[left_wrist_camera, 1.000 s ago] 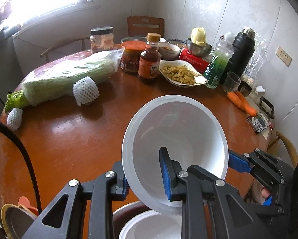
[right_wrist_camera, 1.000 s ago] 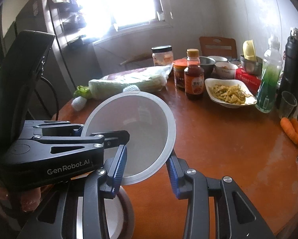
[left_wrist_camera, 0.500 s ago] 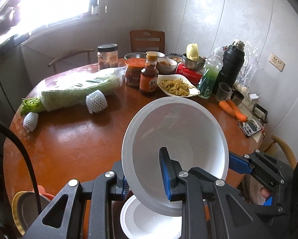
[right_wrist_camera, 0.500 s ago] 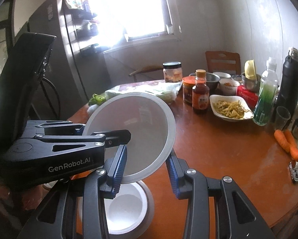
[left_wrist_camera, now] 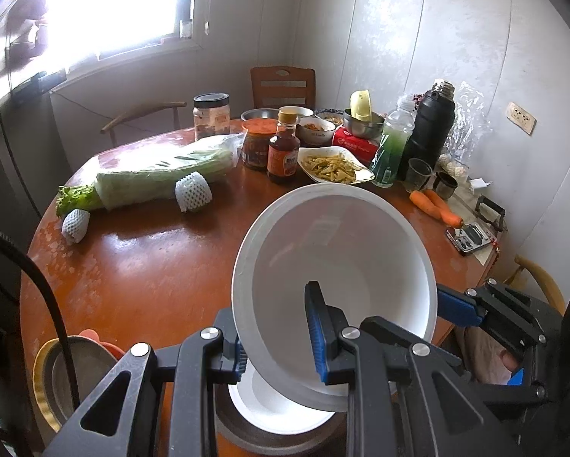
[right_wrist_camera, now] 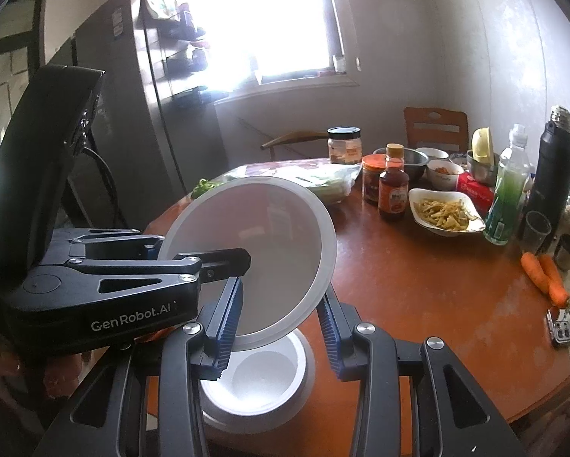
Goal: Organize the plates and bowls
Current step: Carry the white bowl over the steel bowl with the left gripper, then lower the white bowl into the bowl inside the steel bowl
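A white bowl [left_wrist_camera: 342, 266] hangs tilted above the near edge of the round wooden table [left_wrist_camera: 151, 266], its inside facing both cameras. My left gripper [left_wrist_camera: 279, 342] is shut on its lower left rim, one pad inside and one outside. From the right comes my right gripper [right_wrist_camera: 279, 318]; the bowl's [right_wrist_camera: 254, 251] lower edge lies between its blue pads and appears pinched there. Straight below, a second white bowl [right_wrist_camera: 254, 377] sits nested in a brownish bowl [left_wrist_camera: 277, 438] on the table.
A stack of yellow, grey and orange bowls [left_wrist_camera: 67, 373] stands at the near left edge. Wrapped greens [left_wrist_camera: 163, 175], jars, a sauce bottle [left_wrist_camera: 283, 152], a dish of food [left_wrist_camera: 334, 163], a flask [left_wrist_camera: 433, 125], carrots [left_wrist_camera: 433, 205] and a phone [left_wrist_camera: 469, 236] crowd the far and right side.
Both grippers have risen and drawn back together with the white bowl. The nested white bowl beneath shows more fully, and more of the table and room is in view.
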`<state>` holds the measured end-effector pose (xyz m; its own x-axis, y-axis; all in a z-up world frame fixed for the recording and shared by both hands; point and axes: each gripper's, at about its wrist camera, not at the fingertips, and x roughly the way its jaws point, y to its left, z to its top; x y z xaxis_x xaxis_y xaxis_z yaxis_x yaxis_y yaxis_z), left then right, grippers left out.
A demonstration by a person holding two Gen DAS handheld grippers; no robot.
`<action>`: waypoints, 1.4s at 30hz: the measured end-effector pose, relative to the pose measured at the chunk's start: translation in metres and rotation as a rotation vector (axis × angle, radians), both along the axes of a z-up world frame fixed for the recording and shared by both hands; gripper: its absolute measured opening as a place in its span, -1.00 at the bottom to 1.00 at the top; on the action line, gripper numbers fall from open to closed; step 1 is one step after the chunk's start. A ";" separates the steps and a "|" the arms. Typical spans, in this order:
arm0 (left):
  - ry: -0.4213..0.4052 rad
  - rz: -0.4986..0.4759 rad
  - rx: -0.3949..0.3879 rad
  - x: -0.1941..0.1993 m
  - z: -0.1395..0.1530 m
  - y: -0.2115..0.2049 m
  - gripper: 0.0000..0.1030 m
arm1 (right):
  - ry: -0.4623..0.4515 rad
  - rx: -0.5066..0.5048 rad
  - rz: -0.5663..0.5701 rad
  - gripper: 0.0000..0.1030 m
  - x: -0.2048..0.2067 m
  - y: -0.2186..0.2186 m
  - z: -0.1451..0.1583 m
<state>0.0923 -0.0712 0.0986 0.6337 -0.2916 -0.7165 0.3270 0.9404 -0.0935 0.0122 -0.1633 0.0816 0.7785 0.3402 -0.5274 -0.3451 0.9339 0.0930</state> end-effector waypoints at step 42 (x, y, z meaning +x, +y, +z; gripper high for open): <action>0.117 0.066 -0.008 -0.024 -0.068 0.020 -0.49 | 0.104 -0.086 0.049 -0.18 -0.016 0.019 -0.058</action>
<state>0.0687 -0.0511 0.0310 0.5637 -0.2581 -0.7846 0.2510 0.9585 -0.1349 -0.0033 -0.1439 0.0236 0.7016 0.3265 -0.6334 -0.3828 0.9224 0.0514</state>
